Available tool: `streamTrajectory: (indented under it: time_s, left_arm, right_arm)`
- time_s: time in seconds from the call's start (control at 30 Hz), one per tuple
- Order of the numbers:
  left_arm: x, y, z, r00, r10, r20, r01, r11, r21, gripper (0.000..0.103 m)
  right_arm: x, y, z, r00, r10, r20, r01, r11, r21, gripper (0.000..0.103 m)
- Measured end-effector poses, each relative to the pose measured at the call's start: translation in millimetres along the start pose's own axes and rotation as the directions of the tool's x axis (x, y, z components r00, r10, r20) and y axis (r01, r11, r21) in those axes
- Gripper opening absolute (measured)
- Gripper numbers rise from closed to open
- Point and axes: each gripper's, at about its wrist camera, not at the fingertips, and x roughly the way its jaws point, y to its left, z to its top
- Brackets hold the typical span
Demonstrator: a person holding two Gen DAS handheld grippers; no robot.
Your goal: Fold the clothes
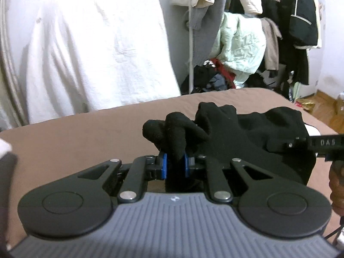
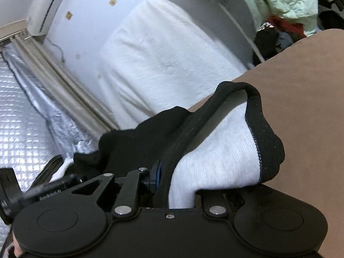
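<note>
I have the left gripper (image 1: 174, 167) and right gripper (image 2: 175, 182) each pinching the black garment (image 1: 247, 142) above the brown bed (image 1: 86, 142); keep its 2 held edges level and taut.

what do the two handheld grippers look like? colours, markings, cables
Left gripper: grey ribbed housing with a small white logo, black linkage arms on silver pivot pins, round black side caps, blue pads on black fingers. Right gripper: same black linkage, silver pins and blue pad; its housing looks black. White lettering shows on its side. A thin dark cable shows at the left view's lower right.
</note>
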Motion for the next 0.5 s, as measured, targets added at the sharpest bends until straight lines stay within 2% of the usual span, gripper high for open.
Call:
streamTrajectory:
  time_s: [0.07, 0.1, 0.27, 0.4, 0.5]
  left_arm:
    - [-9, -10, -9, 0.998, 0.064, -0.019, -0.063, 0.996, 0.062, 0.014]
    - [-12, -10, -13, 0.996, 0.081, -0.031, -0.079, 0.995, 0.059, 0.014]
    - [-20, 12, -35, 0.99, 0.096, -0.102, -0.104, 0.991, -0.079, 0.014]
    - [-47, 53, -27, 0.99, 0.135, -0.049, -0.142, 0.972, -0.185, 0.014]
    - [-78, 79, -13, 0.977, 0.211, 0.028, -0.199, 0.953, -0.227, 0.014]
  right_arm:
    - [-2, 5, -7, 1.0, 0.012, -0.016, -0.013, 1.0, -0.009, 0.022]
    - [-3, 8, -10, 1.0, 0.015, -0.025, -0.015, 1.0, -0.015, 0.022]
    - [-1, 26, -23, 0.996, 0.041, -0.079, -0.044, 0.998, -0.042, 0.021]
    - [5, 64, -17, 0.988, 0.097, -0.12, -0.113, 0.985, -0.132, 0.021]
    - [15, 111, -3, 0.978, 0.142, -0.153, -0.176, 0.956, -0.236, 0.021]
